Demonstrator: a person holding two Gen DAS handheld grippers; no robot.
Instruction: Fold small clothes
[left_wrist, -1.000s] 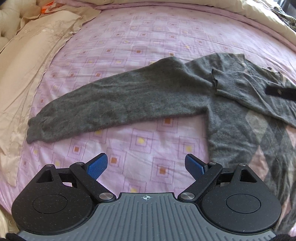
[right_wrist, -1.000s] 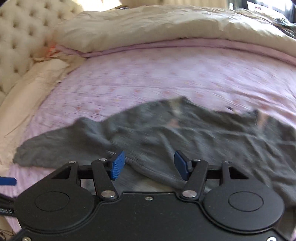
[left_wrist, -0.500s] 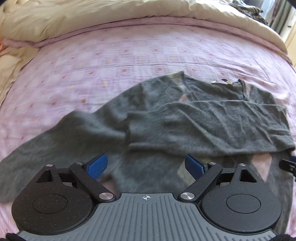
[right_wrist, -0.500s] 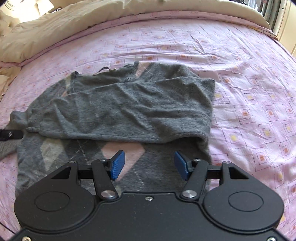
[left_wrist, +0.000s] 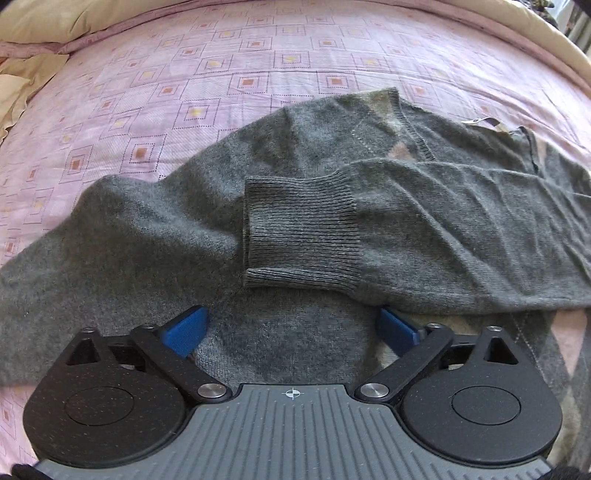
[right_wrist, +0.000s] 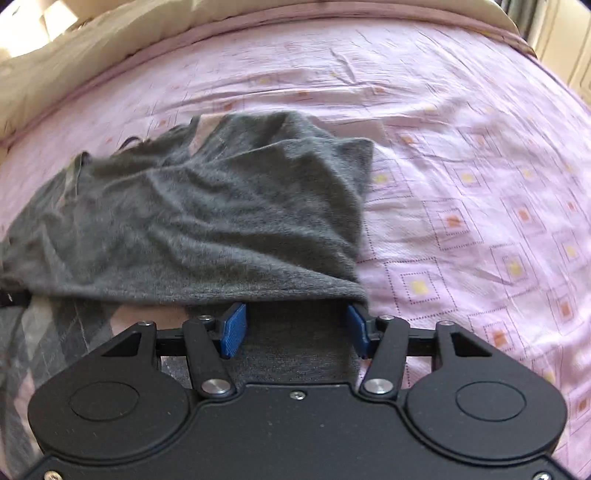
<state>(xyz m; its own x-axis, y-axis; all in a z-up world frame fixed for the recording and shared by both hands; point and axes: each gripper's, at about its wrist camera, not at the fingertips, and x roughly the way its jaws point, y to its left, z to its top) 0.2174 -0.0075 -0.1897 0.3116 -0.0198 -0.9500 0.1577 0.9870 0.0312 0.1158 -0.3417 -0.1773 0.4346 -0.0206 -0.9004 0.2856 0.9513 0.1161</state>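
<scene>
Both claws stand spread apart, gripping nothing. Left claw (left_wrist: 291, 328) hovers low over the grey sweater (left_wrist: 184, 236), which lies spread on the pink patterned bedsheet (left_wrist: 221, 81); just ahead of it the ribbed cuff (left_wrist: 299, 236) of a sleeve folded across the body lies flat. Right claw (right_wrist: 295, 332) sits at the sweater's (right_wrist: 207, 221) right edge, the folded sleeve's fold directly in front of its blue pads (right_wrist: 232, 330), bare bedsheet (right_wrist: 480, 184) to its right.
</scene>
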